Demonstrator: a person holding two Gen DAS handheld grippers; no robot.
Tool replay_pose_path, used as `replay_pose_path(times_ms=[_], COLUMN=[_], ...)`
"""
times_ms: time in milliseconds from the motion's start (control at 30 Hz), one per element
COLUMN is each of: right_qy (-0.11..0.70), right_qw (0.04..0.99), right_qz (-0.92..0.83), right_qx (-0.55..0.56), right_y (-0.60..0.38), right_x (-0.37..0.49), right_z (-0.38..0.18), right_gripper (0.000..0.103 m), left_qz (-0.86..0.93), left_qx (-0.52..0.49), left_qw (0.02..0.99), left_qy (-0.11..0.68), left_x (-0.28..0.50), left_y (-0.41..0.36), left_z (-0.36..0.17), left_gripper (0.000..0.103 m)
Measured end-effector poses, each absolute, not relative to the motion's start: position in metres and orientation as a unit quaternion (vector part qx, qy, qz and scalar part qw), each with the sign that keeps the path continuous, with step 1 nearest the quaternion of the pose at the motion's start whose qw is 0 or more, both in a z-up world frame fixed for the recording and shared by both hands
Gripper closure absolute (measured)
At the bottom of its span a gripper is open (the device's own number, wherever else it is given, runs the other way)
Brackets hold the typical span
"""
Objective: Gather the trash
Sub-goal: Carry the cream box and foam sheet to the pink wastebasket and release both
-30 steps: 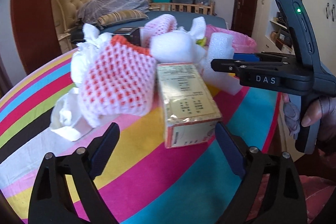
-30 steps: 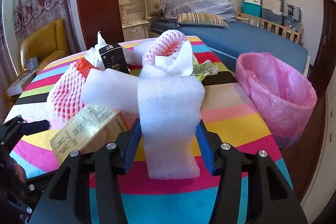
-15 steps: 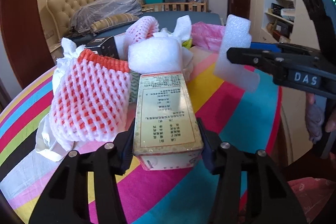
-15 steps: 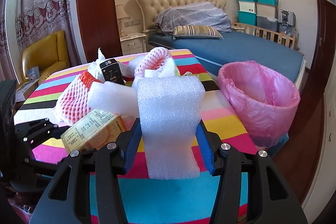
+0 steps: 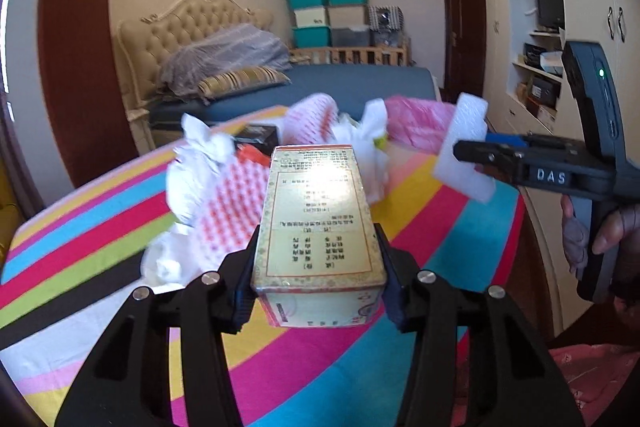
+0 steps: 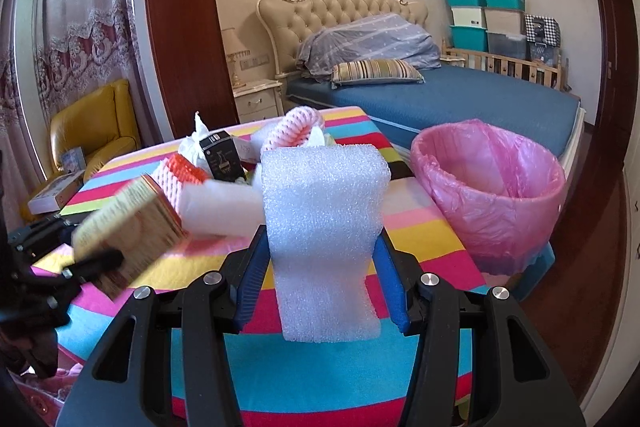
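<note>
Left gripper (image 5: 318, 279) was clamped on a yellow carton (image 5: 318, 219), both pads pressed flat against its long sides, carton held level and clear of the table. From the right camera the same carton (image 6: 128, 223) showed tilted and motion-blurred at the left edge.

Right gripper (image 6: 322, 269) was clamped on a white foam block (image 6: 324, 239), upright between the blue pads, lower end hanging above the striped tablecloth (image 6: 320, 379). From the left camera that gripper (image 5: 460, 151) came in from the right with the foam block (image 5: 464, 151) at its tip, near the far table edge.

Rest of the trash sat piled mid-table: a red-and-white foam net (image 5: 228, 203) just behind the carton, crumpled tissue (image 5: 196, 159) touching its left side, a black box (image 6: 222, 157) standing behind it, a second pink net sleeve (image 6: 296, 129) further back, and another white foam slab (image 6: 220, 205) lying flat beside the held block.

A bin with a pink liner (image 6: 492, 195) stood off the table's right side, near the edge, mouth open. Contents couldn't be made out.

Bed (image 6: 460, 99) was behind it.
</note>
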State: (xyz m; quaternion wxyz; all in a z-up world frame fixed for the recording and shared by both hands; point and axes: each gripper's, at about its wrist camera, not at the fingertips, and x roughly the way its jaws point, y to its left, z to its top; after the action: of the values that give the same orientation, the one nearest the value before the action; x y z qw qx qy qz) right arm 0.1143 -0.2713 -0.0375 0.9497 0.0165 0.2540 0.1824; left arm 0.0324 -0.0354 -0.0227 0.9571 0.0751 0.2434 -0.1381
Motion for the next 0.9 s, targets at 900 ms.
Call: replay_pose_path(times_ms=[900], right_qy=[0.238], right_qw=[0.970], right_qz=[0.035], right_qx=[0.025], right_y=[-0.383], right_x=[0.206], right_z=[-0.017], right_gripper=[0.053], left_qz=[-0.278], left_qx=[0.021], left_qw=[0.928], left_qy=[0.246], left_x=[0.196], left_y=[-0.178], left_z=[0.015], left_gripper=[0.053])
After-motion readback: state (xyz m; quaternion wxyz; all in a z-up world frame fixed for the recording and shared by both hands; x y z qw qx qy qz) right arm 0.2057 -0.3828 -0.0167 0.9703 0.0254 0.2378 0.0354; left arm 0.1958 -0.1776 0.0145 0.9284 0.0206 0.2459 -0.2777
